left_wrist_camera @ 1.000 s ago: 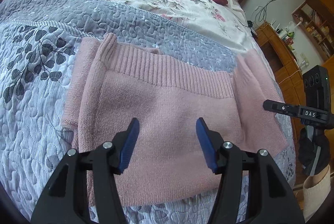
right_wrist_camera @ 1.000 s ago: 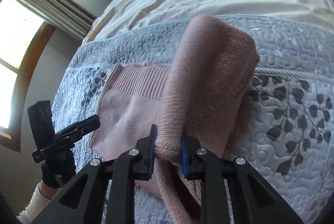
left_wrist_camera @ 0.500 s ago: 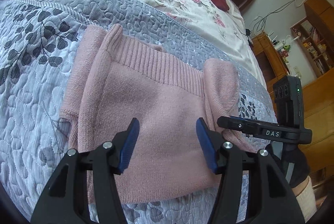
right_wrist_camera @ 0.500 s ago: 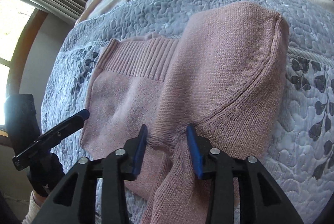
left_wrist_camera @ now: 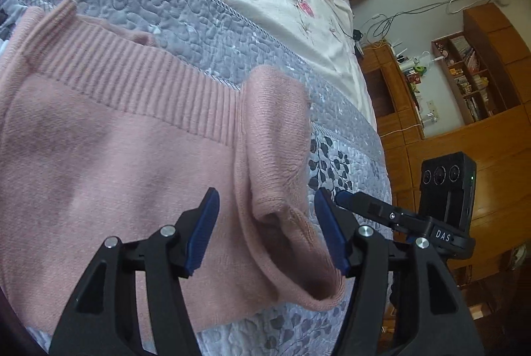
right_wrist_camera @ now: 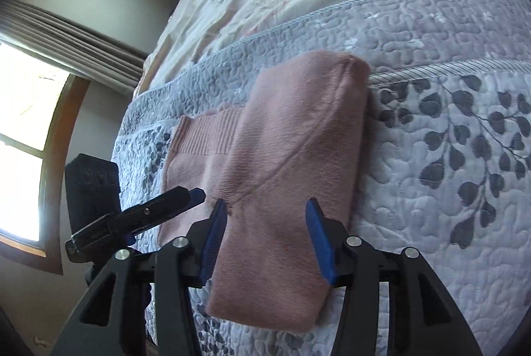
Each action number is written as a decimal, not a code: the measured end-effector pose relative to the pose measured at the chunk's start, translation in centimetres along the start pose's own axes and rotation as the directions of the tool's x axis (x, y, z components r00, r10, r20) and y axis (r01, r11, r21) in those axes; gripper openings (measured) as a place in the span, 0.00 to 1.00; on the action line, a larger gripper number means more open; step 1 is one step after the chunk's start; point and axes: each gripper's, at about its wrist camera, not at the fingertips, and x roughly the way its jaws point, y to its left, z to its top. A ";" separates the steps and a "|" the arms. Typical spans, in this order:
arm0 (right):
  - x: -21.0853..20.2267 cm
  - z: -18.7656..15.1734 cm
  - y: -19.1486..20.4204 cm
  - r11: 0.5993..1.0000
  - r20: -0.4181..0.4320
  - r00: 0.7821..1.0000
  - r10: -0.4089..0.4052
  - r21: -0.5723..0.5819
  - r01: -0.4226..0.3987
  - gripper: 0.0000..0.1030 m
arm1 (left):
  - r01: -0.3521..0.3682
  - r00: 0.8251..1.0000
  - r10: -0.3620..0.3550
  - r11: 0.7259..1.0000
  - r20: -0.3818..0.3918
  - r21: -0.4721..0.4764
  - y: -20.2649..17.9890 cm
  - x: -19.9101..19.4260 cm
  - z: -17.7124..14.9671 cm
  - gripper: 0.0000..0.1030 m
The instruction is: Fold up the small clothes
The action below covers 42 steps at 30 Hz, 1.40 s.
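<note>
Quilted bedspread (right_wrist_camera: 448, 190), pink sweater (left_wrist_camera: 116, 163) mid-bed

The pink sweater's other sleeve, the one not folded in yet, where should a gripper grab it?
Probably at the ribbed cuff of the pink sweater. It sticks up at the far edge, on the side opposite the folded sleeve, so the open left gripper could come from that outer side and pinch across it.

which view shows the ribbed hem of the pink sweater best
The left wrist view: the ribbed hem runs across the pink sweater, unobstructed. The right wrist view shows only a short stretch; the folded-over sleeve covers the rest.
</note>
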 end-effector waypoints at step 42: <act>-1.1 -5.9 -4.2 1.000 -0.022 1.000 -0.002 -0.002 0.002 0.49 | 0.085 0.988 -0.066 0.988 0.137 -0.132 4.3 -6.7 2.9 0.19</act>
